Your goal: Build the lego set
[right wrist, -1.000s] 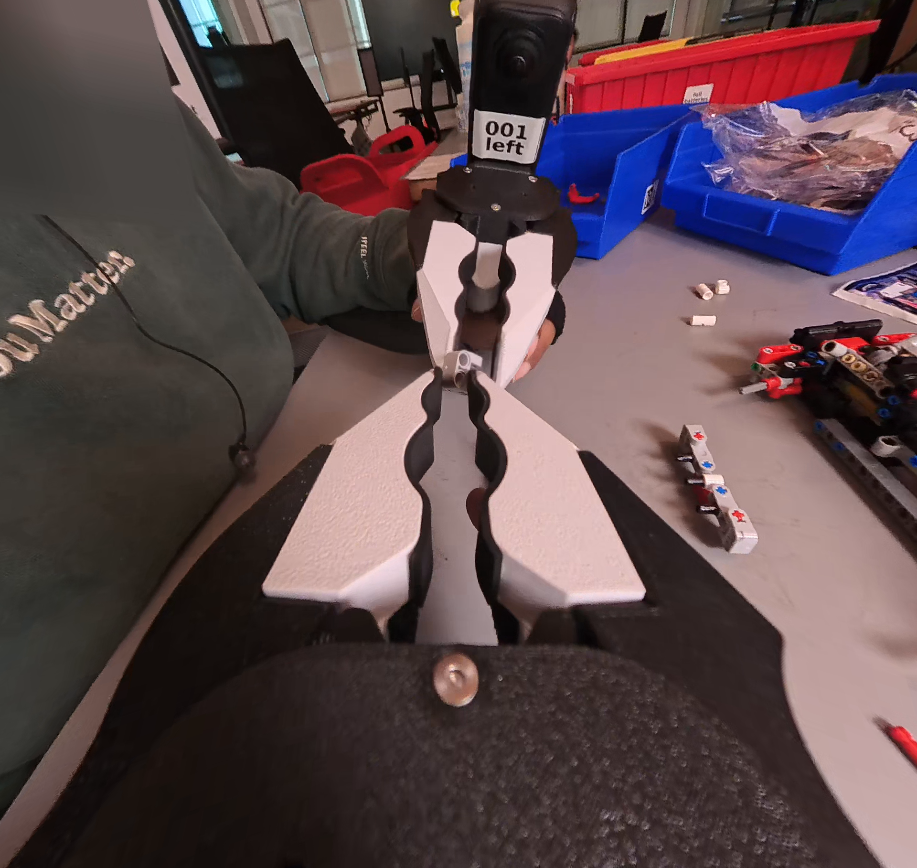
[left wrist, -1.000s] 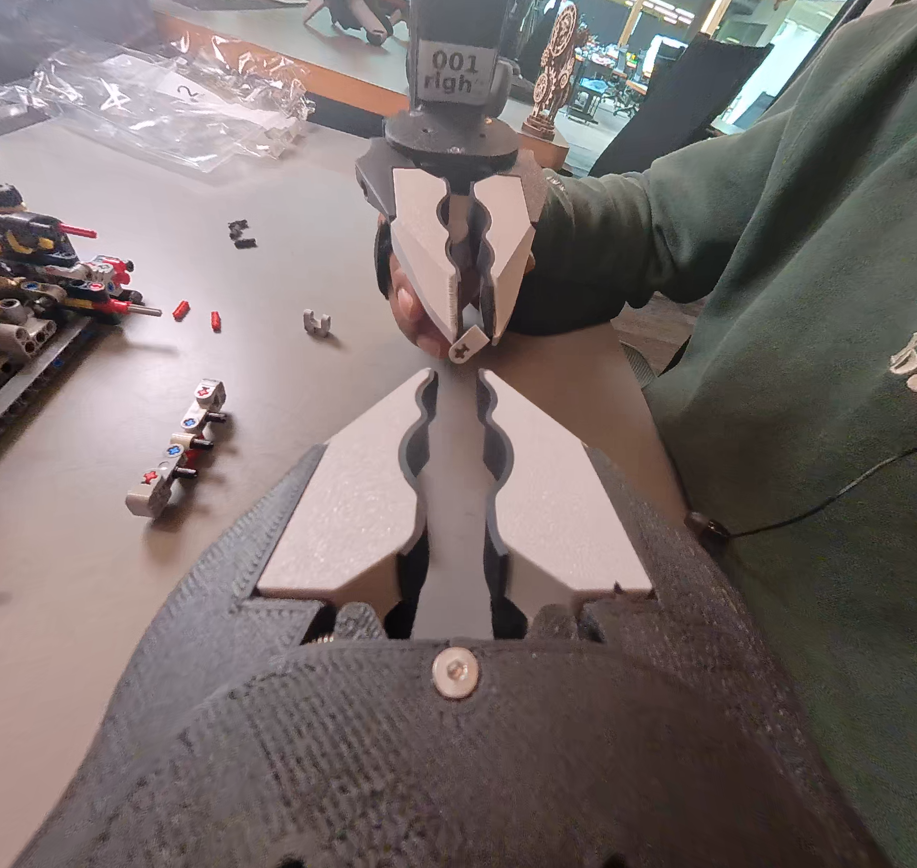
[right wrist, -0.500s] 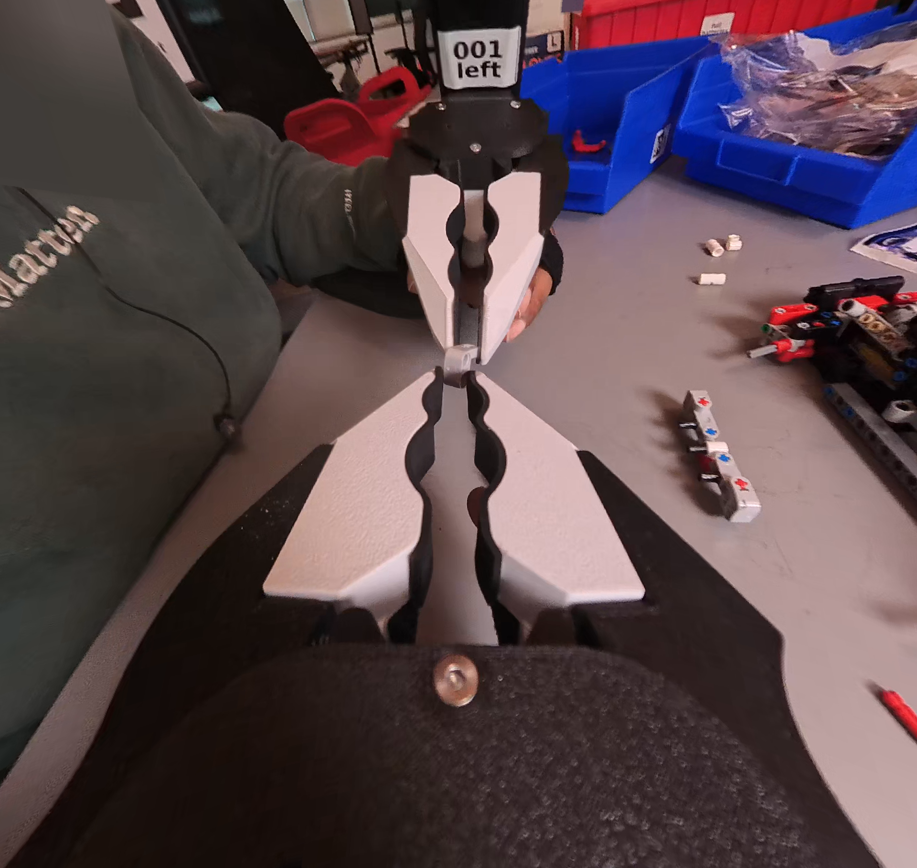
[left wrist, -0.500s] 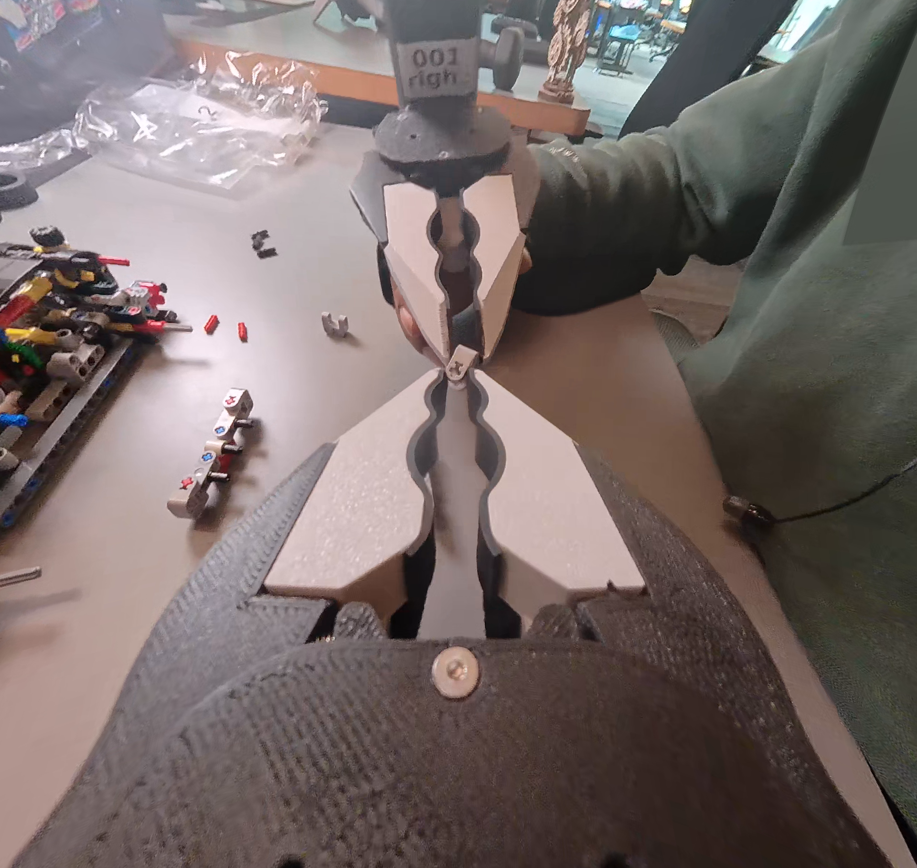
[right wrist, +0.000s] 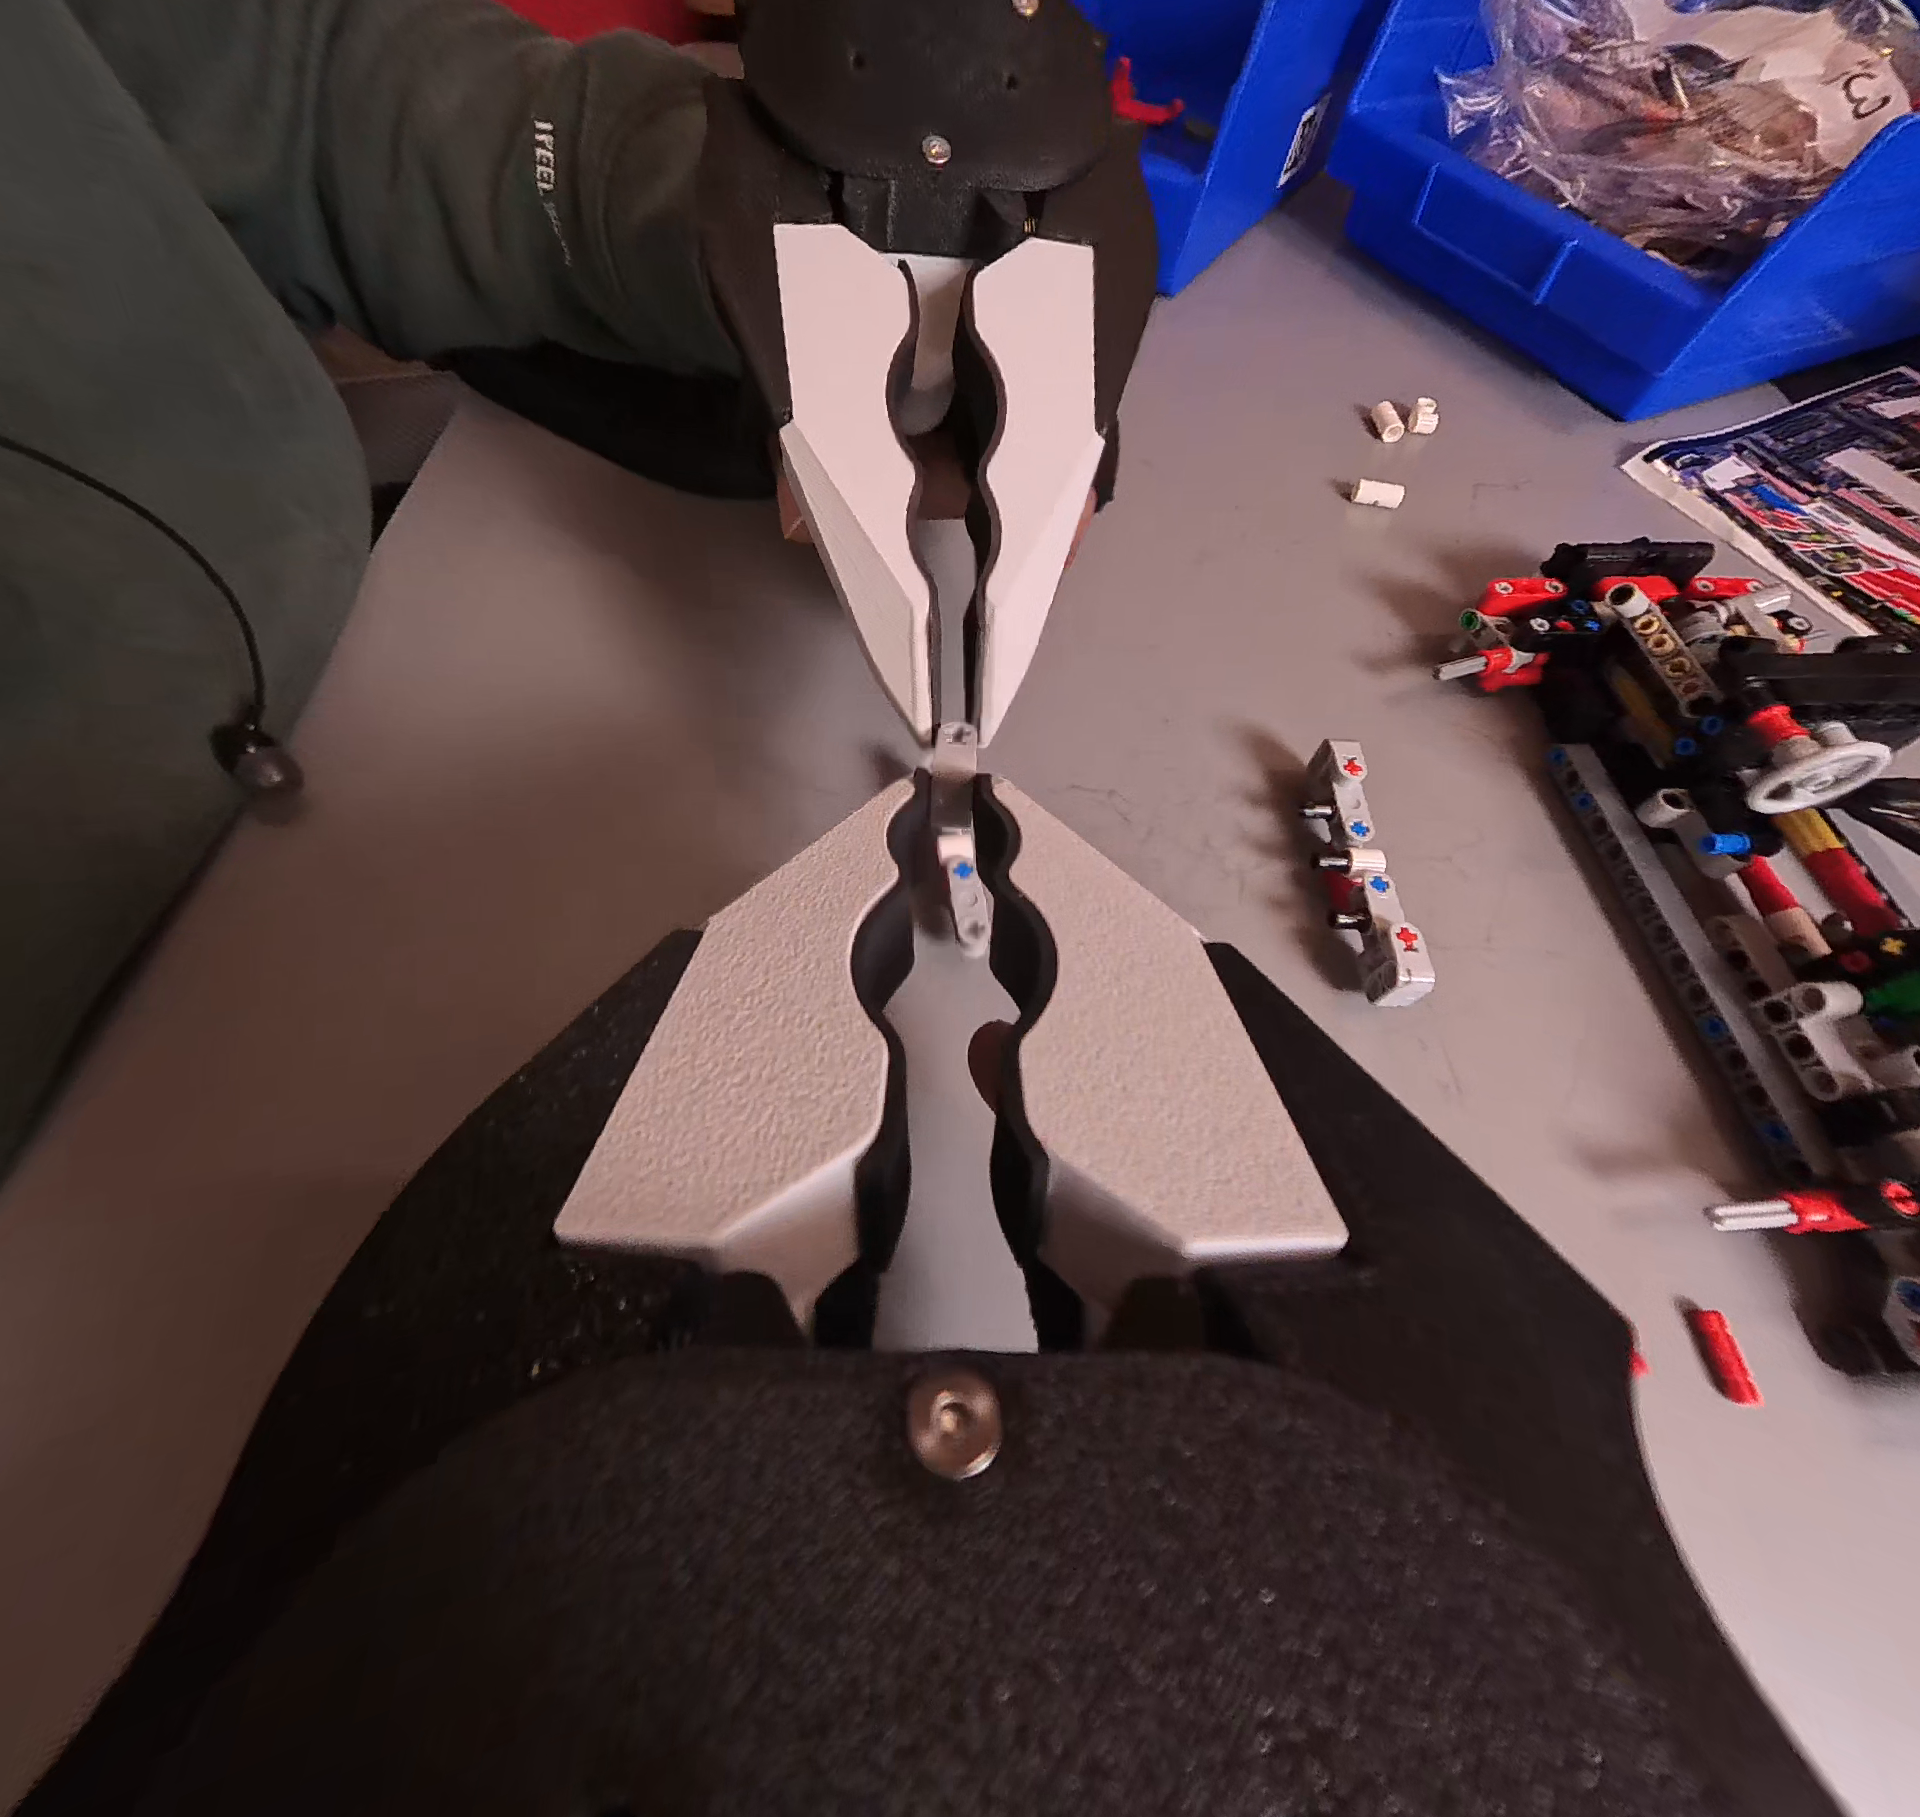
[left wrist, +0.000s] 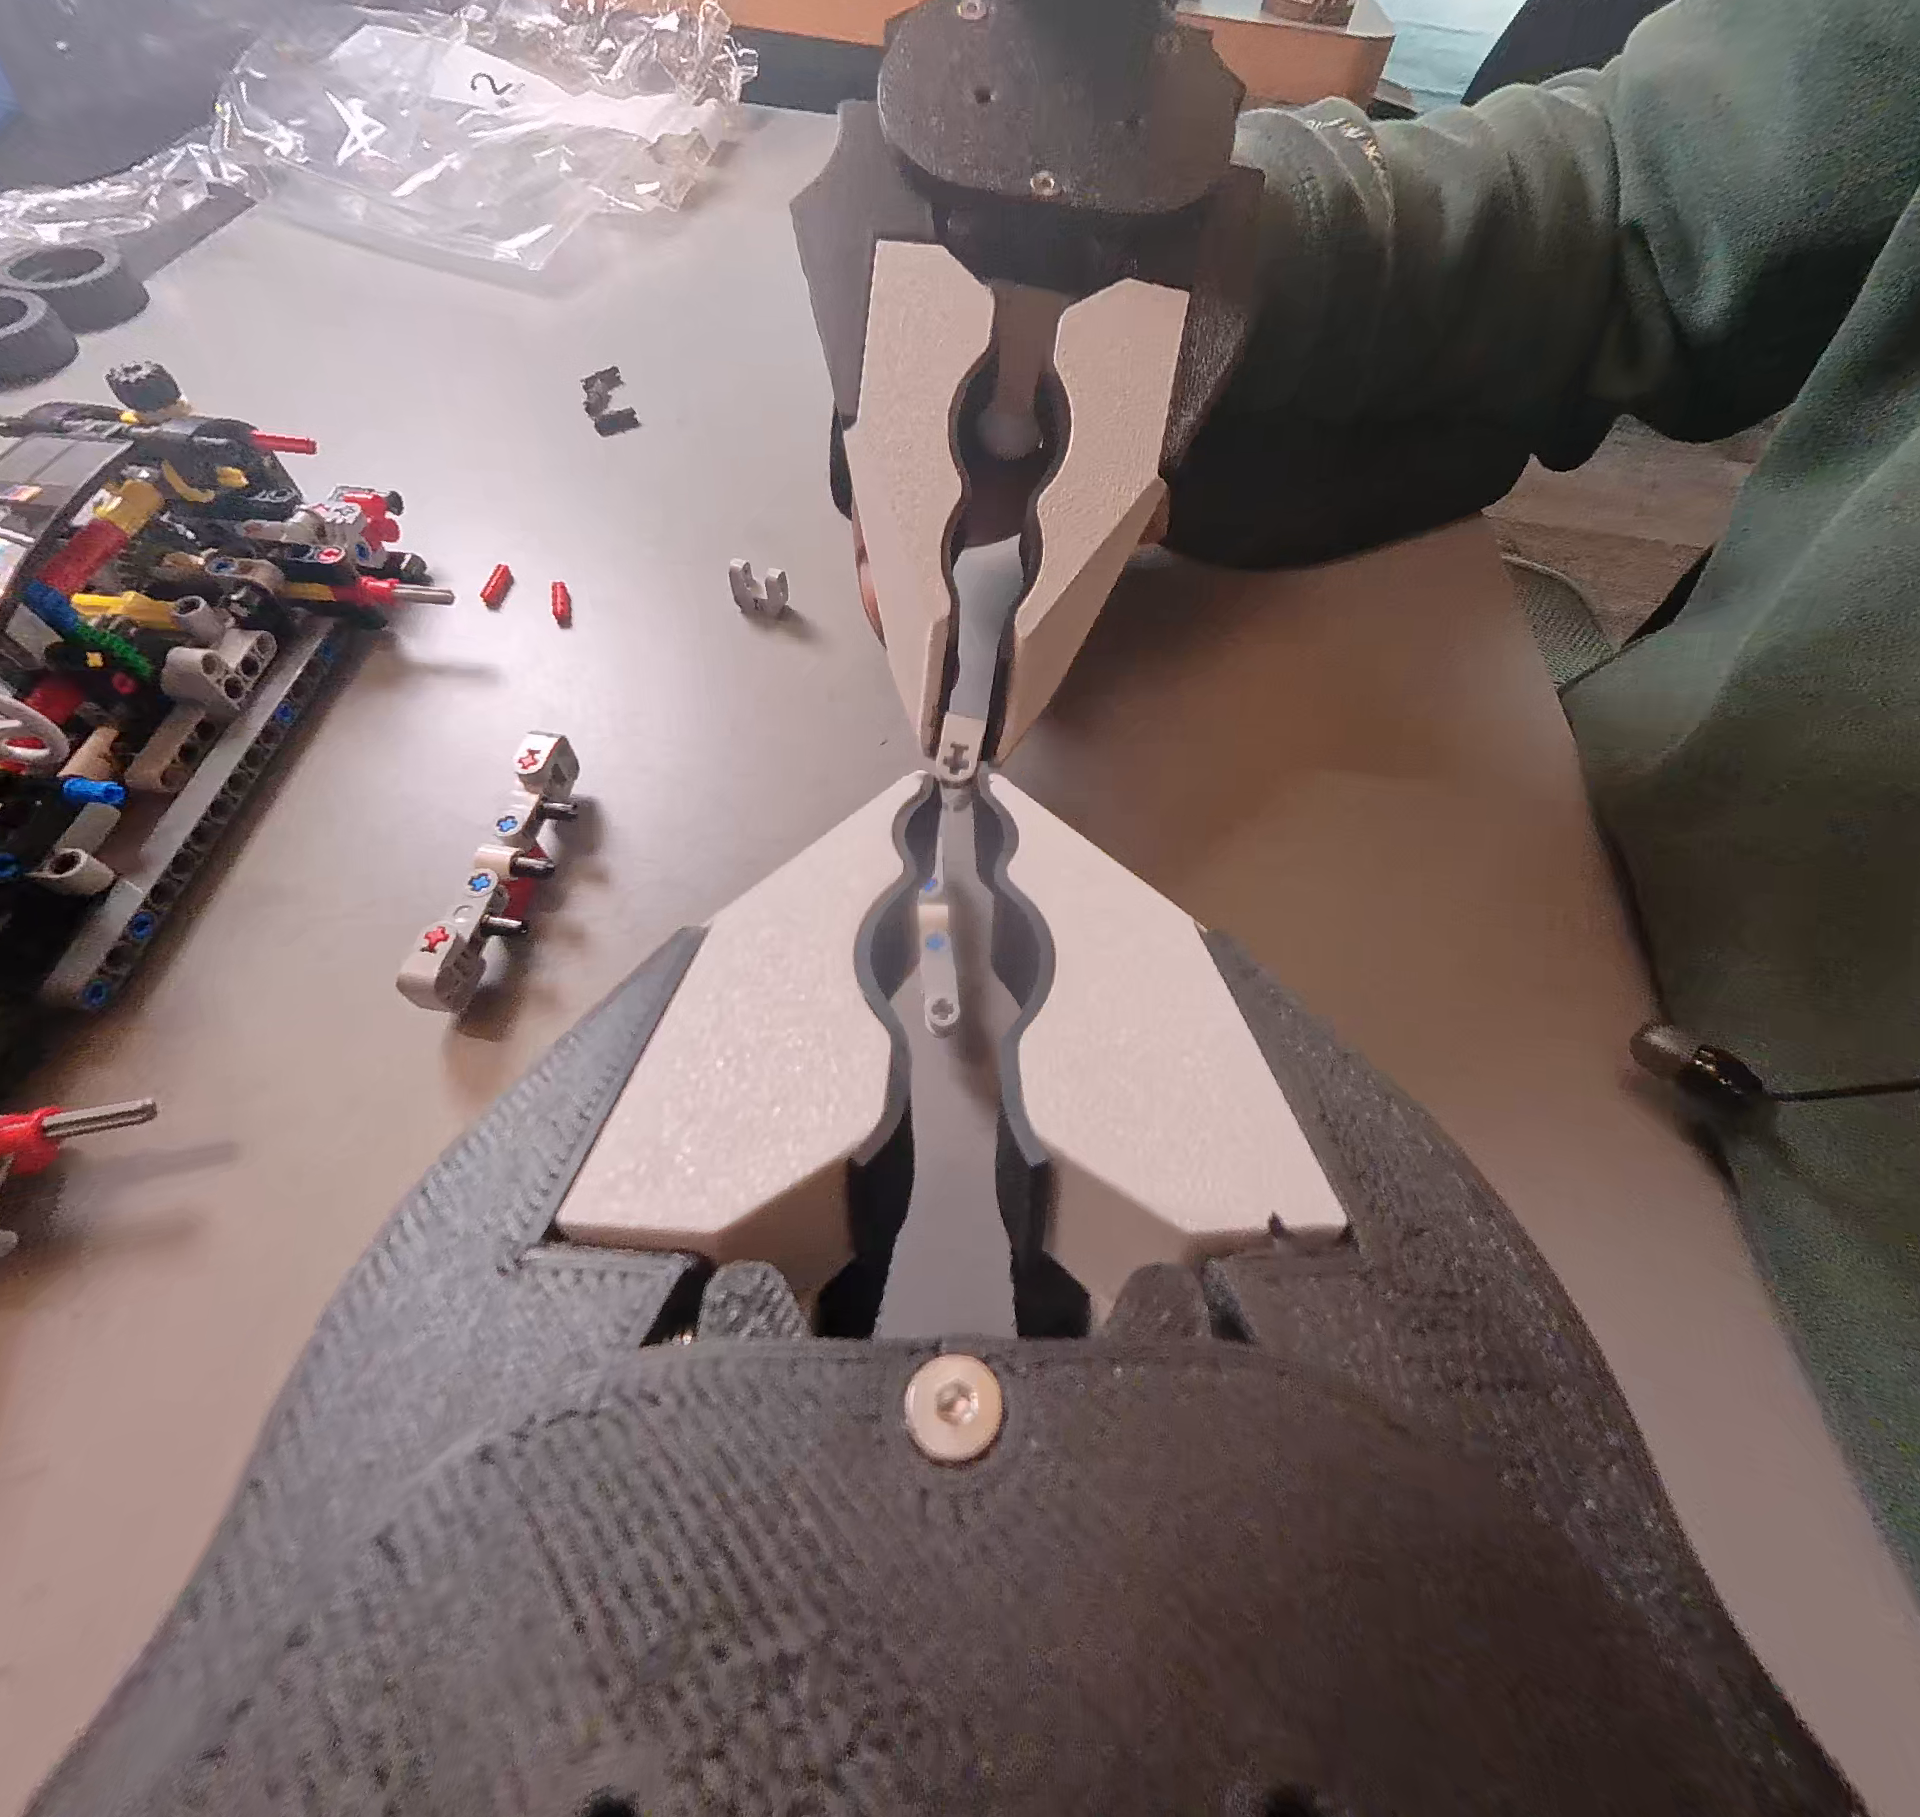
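My two grippers meet tip to tip above the grey table (left wrist: 1299, 832). A thin grey lego beam (left wrist: 940, 946) with blue pins and a cross hole is pinched at one end between both pairs of tips. My left gripper (left wrist: 951, 793) is shut on it. My right gripper (left wrist: 961, 728) comes from above in the left wrist view, also shut on it. In the right wrist view the beam (right wrist: 961, 884) shows through the gap of my right gripper (right wrist: 951, 780), with my left gripper (right wrist: 956, 720) opposite. How far the beam reaches into each grip is hidden.
The partly built model (left wrist: 156, 645) (right wrist: 1714, 780) lies to the side. Near it lie a grey sub-assembly with red and blue pins (left wrist: 488, 884) (right wrist: 1366, 874), red pins (left wrist: 499, 583) and a grey clip (left wrist: 758, 588). Plastic bags (left wrist: 468, 105) and blue bins (right wrist: 1662, 240) stand behind. Only a small space, under 4 cm, lies between the two pairs of fingers. From either gripper's tips it is about 12 centimetres to the grey clip (left wrist: 758, 588).
My left gripper was open and apart from the right one. The two have come together tip to tip and lower toward the table, and the left has shut on the grey beam.
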Motion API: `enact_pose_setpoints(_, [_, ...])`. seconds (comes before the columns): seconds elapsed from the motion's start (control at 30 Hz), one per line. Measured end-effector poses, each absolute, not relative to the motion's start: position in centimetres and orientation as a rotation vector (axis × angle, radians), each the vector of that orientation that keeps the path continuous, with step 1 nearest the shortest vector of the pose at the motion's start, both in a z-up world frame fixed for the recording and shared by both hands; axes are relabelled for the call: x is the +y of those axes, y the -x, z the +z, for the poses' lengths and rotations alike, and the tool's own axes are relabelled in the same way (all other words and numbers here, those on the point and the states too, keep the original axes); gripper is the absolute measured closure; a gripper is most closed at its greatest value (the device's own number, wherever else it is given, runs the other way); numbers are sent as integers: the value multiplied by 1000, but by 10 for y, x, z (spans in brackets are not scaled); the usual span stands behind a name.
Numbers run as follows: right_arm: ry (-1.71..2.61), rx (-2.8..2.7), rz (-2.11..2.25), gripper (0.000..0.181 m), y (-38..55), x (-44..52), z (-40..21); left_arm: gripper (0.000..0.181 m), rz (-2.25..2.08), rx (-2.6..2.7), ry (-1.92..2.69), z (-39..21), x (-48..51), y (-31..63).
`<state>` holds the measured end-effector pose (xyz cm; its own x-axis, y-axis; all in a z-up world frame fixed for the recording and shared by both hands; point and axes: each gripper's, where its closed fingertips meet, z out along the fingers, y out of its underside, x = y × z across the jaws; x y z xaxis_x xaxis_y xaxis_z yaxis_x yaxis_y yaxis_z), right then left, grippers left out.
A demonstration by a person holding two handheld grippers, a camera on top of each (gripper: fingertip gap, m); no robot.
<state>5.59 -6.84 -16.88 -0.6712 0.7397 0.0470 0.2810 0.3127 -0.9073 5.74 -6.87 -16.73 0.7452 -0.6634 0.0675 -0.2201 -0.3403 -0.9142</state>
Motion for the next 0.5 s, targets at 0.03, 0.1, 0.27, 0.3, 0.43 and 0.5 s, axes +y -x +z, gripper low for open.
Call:
enact_pose_setpoints(0.03, [894,-2134,1325,175,-58,-64,-169,176,-511,682,1915,-170,-68,-56])
enact_pose_setpoints(0.1, [895,-2144,1358,175,-65,-56,-168,162,-490,713,1973,-182,-69,-55])
enact_pose_setpoints(0.27, [904,-2178,1362,175,-73,-45,-177,158,-405,817,2101,-214,-67,-59])
enact_pose_setpoints(0.3, [901,-2189,1365,175,-74,-46,-178,159,-374,842,2124,-219,-66,-59])
enact_pose_setpoints(0.43, [882,-2227,1344,175,-77,-49,-187,175,-298,884,2111,-219,-60,-59])
enact_pose_setpoints(0.5, [868,-2219,1355,175,-77,-50,-185,175,-354,873,2035,-206,-61,-64])
